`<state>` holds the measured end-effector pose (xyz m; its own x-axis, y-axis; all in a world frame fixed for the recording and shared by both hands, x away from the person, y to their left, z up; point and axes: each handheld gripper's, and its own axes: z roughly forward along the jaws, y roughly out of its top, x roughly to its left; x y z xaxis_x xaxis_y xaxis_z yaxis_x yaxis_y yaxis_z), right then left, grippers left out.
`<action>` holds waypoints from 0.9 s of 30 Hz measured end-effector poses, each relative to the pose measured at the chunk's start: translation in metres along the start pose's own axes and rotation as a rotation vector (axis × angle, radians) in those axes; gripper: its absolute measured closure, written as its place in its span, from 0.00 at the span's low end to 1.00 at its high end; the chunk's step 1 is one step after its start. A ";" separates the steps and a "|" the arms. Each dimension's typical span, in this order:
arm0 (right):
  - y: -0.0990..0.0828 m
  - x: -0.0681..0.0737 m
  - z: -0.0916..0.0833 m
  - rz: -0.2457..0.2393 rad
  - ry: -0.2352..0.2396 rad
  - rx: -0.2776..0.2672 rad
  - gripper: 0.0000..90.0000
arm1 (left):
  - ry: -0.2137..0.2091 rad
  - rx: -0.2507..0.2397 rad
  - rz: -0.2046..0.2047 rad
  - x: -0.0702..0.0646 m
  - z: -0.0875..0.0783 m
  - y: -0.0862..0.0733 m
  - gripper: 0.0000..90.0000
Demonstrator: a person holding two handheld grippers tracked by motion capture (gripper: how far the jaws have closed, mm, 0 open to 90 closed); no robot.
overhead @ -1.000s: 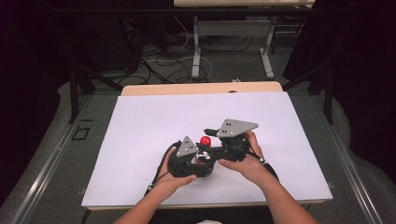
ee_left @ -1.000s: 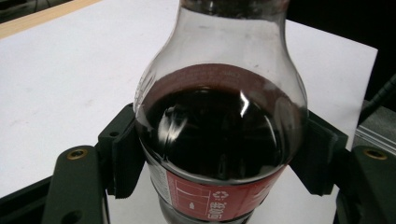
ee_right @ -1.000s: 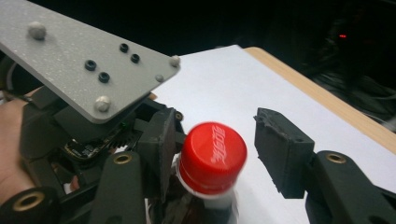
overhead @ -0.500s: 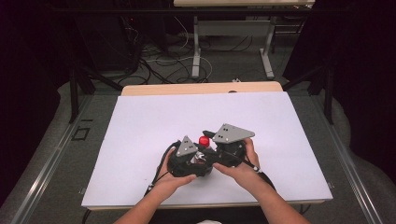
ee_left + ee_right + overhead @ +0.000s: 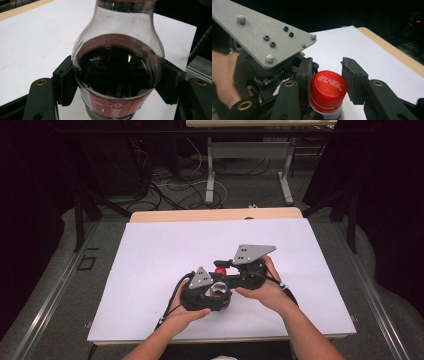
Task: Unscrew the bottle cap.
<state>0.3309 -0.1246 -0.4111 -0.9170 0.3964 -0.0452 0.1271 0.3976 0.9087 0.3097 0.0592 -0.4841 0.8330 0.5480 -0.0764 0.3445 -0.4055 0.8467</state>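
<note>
— Where was the bottle (image 5: 117, 72) at that moment?

— It stood clamped between the jaws of the left gripper (image 5: 205, 292), near the person's edge of the white table (image 5: 150, 255). In the left gripper view the two black pads pressed against the glassy body on either side, just above the red label (image 5: 112, 106), with dark liquid filling the bulge between them.

— So the left gripper was grasping it?

— Yes, clenched firmly on the bottle's body, with the left hand (image 5: 187, 315) wrapped round the gripper from below.

— And the right gripper (image 5: 235, 270)?

— It sat just beyond the left one and slightly higher, its grey three-cornered plate (image 5: 255, 252) tilted upward. Its jaws had just been closing around the red cap (image 5: 327, 91). In the right gripper view the pad on the left lay against the cap's side, and the other stood right beside its opposite edge; whether that one quite touched could not be told for sure.

— And the left gripper from there?

— Its own grey plate (image 5: 265, 40) loomed just behind the cap, with the left hand's fingers (image 5: 223, 75) beside it.
</note>
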 end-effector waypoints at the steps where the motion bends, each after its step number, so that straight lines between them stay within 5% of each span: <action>1: 0.000 -0.003 0.000 -0.007 0.017 0.004 0.68 | 0.008 -0.002 -0.003 0.000 0.001 0.000 0.33; 5: 0.000 0.001 0.000 0.027 -0.015 0.002 0.59 | 0.024 0.005 -0.009 0.002 0.000 0.000 0.33; 13: 0.003 0.023 0.000 0.028 -0.188 0.005 0.56 | 0.058 -0.004 -0.039 0.008 -0.004 0.000 0.33; 21: 0.002 0.026 0.006 0.040 -0.215 -0.007 0.57 | 0.055 -0.007 -0.024 0.006 -0.002 0.000 0.33; 27: 0.002 0.022 0.009 0.032 -0.208 -0.010 0.66 | 0.036 -0.006 -0.015 0.002 -0.002 0.000 0.33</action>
<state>0.3144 -0.1074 -0.4140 -0.8145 0.5715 -0.0996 0.1505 0.3740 0.9151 0.3109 0.0616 -0.4828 0.8116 0.5799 -0.0705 0.3542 -0.3925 0.8488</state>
